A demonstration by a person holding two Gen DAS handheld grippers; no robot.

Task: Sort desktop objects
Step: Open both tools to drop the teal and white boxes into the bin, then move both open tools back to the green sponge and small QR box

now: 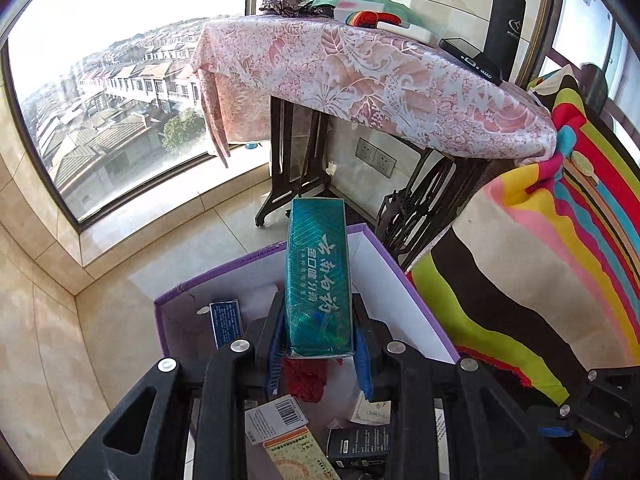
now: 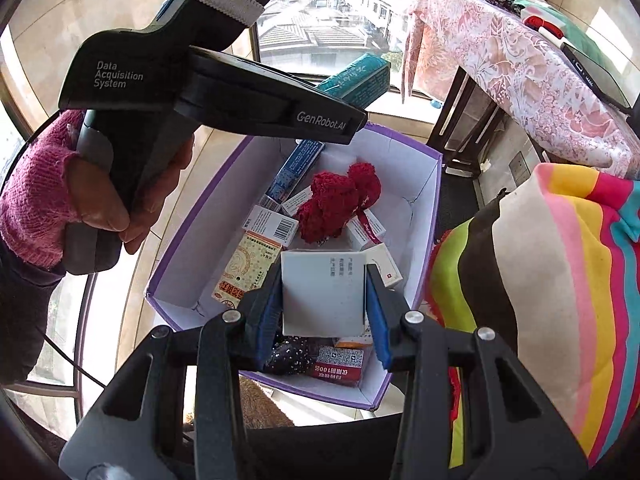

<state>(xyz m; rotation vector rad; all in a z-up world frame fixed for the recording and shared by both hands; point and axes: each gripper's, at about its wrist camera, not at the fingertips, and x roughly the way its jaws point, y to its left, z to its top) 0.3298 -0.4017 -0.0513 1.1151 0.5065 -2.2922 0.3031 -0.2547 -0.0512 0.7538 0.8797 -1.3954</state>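
My left gripper (image 1: 318,350) is shut on a long green toothpaste box (image 1: 318,276), held above a purple-rimmed white box (image 1: 396,280) on the floor. The right wrist view shows that green box (image 2: 356,78) sticking out past the left gripper's body. My right gripper (image 2: 324,300) is shut on a white square box (image 2: 322,292) above the same purple box (image 2: 434,184). Inside lie several small cartons, a blue toothpaste box (image 2: 296,170) and a red fluffy cloth (image 2: 340,200).
A table with a pink floral cloth (image 1: 360,72) holds a black flask (image 1: 505,20), a phone (image 1: 470,60) and folded items. A striped colourful fabric (image 1: 560,240) lies to the right. A large window (image 1: 100,80) is on the left.
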